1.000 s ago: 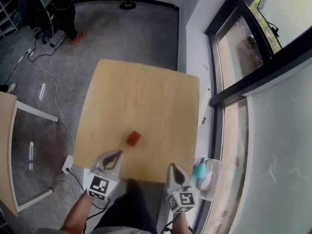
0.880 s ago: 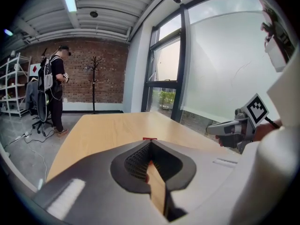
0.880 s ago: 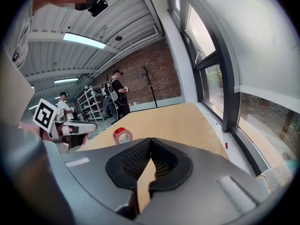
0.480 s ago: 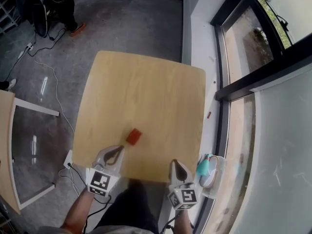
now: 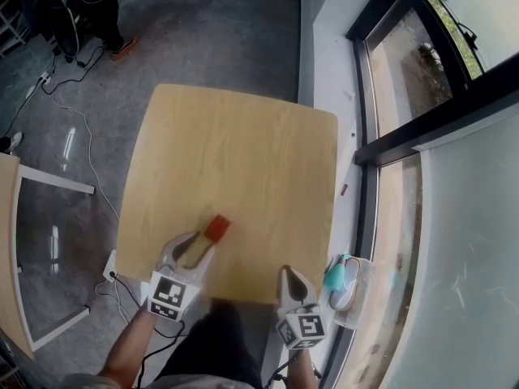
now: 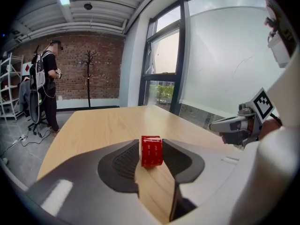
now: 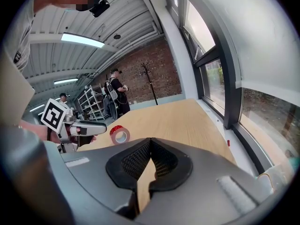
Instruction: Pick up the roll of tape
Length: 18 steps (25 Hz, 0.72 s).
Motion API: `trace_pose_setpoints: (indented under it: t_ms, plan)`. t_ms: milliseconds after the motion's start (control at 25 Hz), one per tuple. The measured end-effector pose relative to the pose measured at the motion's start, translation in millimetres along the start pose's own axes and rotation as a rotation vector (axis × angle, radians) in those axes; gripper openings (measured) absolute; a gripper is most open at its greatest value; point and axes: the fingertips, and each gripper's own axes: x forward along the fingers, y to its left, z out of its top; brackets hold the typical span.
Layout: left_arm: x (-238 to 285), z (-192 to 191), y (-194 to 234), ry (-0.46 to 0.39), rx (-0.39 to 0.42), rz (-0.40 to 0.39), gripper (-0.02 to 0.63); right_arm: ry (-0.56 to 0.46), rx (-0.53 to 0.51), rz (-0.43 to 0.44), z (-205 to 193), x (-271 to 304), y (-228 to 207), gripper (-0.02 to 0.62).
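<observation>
Red tape roll (image 5: 216,228) on wooden table (image 5: 243,152)

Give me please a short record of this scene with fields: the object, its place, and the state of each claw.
object: red roll of tape, standing on its edge
place: wooden table, toward the person's side
left claw: jaws opening, tape just ahead of the tips, not gripped
right claw: shut, empty, apart from the tape
task status: tape not yet picked up

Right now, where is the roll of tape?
In the head view the roll of tape sits on the table, near-left, at the tips of the left gripper, whose opening jaws frame it without pressing.
</observation>
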Motion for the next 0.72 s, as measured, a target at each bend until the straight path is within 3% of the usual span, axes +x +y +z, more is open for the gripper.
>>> trace_pose_setpoints:
  t_ms: [360,720]
  plan:
    - [21.4,-5.6,-3.9,0.03,0.044,-0.012,0.258,0.008,0.013,-0.006,0.1,2.9,-3.3,0.014]
    - [40.1,-10.0,-6.3,0.053,0.057,-0.015,0.308,0.005,0.022,-0.024,1.4,4.4,-15.5,0.014]
